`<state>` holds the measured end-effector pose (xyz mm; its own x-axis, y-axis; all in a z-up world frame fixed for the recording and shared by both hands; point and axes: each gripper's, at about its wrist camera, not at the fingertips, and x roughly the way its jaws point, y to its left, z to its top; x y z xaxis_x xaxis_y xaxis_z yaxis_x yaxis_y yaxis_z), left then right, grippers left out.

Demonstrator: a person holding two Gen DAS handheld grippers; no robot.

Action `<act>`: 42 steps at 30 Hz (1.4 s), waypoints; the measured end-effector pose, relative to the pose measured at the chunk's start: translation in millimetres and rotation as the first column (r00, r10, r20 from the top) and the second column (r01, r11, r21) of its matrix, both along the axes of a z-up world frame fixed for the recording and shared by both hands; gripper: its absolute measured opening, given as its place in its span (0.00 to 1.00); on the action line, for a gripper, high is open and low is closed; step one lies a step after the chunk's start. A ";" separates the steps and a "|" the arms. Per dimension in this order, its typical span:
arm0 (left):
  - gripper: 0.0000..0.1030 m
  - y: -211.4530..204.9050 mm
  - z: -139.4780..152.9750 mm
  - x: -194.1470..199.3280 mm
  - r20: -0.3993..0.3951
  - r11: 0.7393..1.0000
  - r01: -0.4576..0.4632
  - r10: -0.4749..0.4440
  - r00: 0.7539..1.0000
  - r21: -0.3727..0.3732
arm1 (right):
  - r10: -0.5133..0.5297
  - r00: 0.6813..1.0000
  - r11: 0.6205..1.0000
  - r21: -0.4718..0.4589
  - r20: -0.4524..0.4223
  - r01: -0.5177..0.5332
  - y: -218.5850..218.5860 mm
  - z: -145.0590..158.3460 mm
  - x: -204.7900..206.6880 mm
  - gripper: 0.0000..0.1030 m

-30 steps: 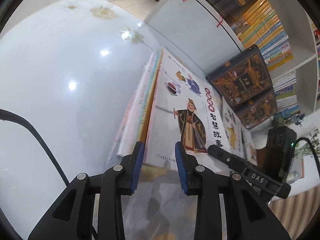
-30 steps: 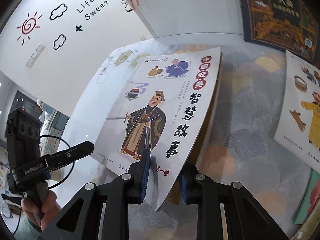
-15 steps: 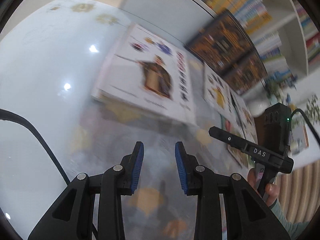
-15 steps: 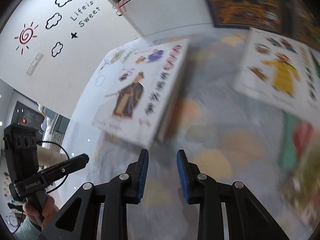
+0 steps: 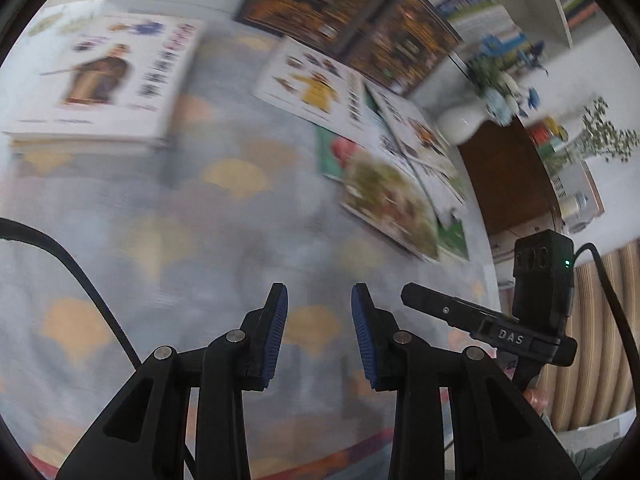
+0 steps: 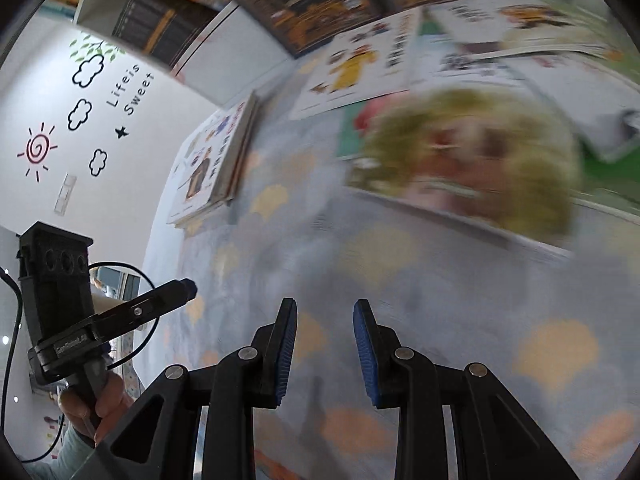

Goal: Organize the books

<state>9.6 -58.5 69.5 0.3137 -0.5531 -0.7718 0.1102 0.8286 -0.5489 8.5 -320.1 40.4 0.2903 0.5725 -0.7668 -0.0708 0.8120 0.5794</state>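
Note:
A stack of white picture books [image 5: 104, 80] lies flat on the patterned cloth at the far left, seen smaller in the right wrist view [image 6: 216, 160]. Loose books lie spread to the right: a white one with a yellow figure [image 5: 316, 88] [image 6: 360, 68] and a blurred green-and-yellow cover [image 5: 388, 200] [image 6: 472, 160]. My left gripper [image 5: 319, 300] hangs over bare cloth, its blue pads a narrow gap apart and empty. My right gripper [image 6: 325, 312] stands the same way, empty, just short of the green-and-yellow book. Each gripper shows in the other's view [image 5: 492, 320] [image 6: 100, 320].
Dark ornate books [image 5: 320, 0] lean against a white bookshelf [image 5: 500, 8] at the back. A white vase [image 5: 460, 124] and a brown cabinet [image 5: 512, 184] stand at the right. A hand [image 6: 100, 400] holds the left gripper. A white wall with decals [image 6: 80, 120] is on the left.
Both grippers have pulled away from the white stack and swung right over the cloth. The book edges that sat between their pads are out of them; the stack now lies flat.

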 end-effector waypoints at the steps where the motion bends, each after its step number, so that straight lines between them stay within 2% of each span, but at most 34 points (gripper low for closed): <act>1: 0.29 -13.7 0.2 -0.8 -0.004 1.000 0.008 -0.008 1.000 -0.005 | -0.004 1.000 1.000 -0.001 0.003 0.004 -12.1 1.0 -3.6 0.27; 7: 0.32 -88.3 7.9 -8.9 0.003 0.997 0.073 -0.073 0.997 0.008 | -0.078 0.996 0.996 0.049 -0.030 0.079 -89.2 6.5 -12.3 0.27; 11: 0.32 -117.7 9.5 -7.3 -0.004 0.996 0.089 -0.089 0.996 0.010 | -0.124 0.990 0.986 0.105 -0.063 0.130 -132.9 5.1 -10.9 0.27; 13: 0.34 -130.2 9.7 -2.0 -0.011 0.996 0.089 -0.089 0.996 0.007 | -0.134 0.988 0.985 0.104 -0.073 0.141 -148.9 4.8 -8.5 0.28; 15: 0.48 -141.8 10.3 6.1 -0.019 0.995 0.095 -0.094 0.995 0.015 | -0.139 0.987 0.985 0.089 -0.079 0.146 -158.6 4.6 -4.9 0.31; 16: 0.64 -148.5 11.6 11.1 -0.017 0.995 0.100 -0.099 0.995 0.028 | -0.142 0.987 0.986 0.082 -0.081 0.148 -163.4 4.1 -1.6 0.33; 17: 0.73 -155.0 13.5 16.3 -0.008 0.993 0.108 -0.108 0.994 0.039 | -0.146 0.986 0.985 0.079 -0.081 0.153 -170.2 4.7 4.3 0.37; 21: 0.73 -175.6 19.4 45.1 0.018 0.986 0.122 -0.124 0.992 0.113 | -0.181 0.983 0.981 0.063 -0.040 0.183 -195.3 15.7 27.6 0.49; 27: 0.73 -186.0 24.4 111.0 0.069 0.992 0.036 -0.045 0.997 0.123 | -0.238 0.970 0.971 0.006 0.050 0.238 -223.2 35.5 89.8 0.57; 31: 0.73 -192.2 17.1 159.2 0.090 0.990 -0.046 0.034 0.995 0.137 | -0.316 0.946 0.943 -0.086 0.071 0.321 -235.1 28.5 137.1 0.57; 35: 0.73 -195.0 -3.3 191.5 0.049 0.990 -0.113 0.110 0.993 0.087 | -0.372 0.925 0.920 -0.106 0.073 0.378 -240.4 9.3 169.0 0.57; 41: 0.71 -200.2 -36.8 227.8 0.019 0.977 -0.174 0.173 0.985 0.123 | -0.330 0.938 0.923 -0.170 0.109 0.345 -228.0 -11.9 204.3 0.57; 42: 0.69 -199.8 -40.9 231.7 0.013 0.978 -0.176 0.176 0.984 0.110 | -0.316 0.940 0.923 -0.187 0.124 0.335 -225.5 -12.6 208.7 0.51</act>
<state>241.2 -258.3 28.6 0.4013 -0.4003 -0.8239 -0.0407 0.8908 -0.4526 217.2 -545.6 27.8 0.5076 0.2698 -0.8183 0.1734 0.8983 0.4037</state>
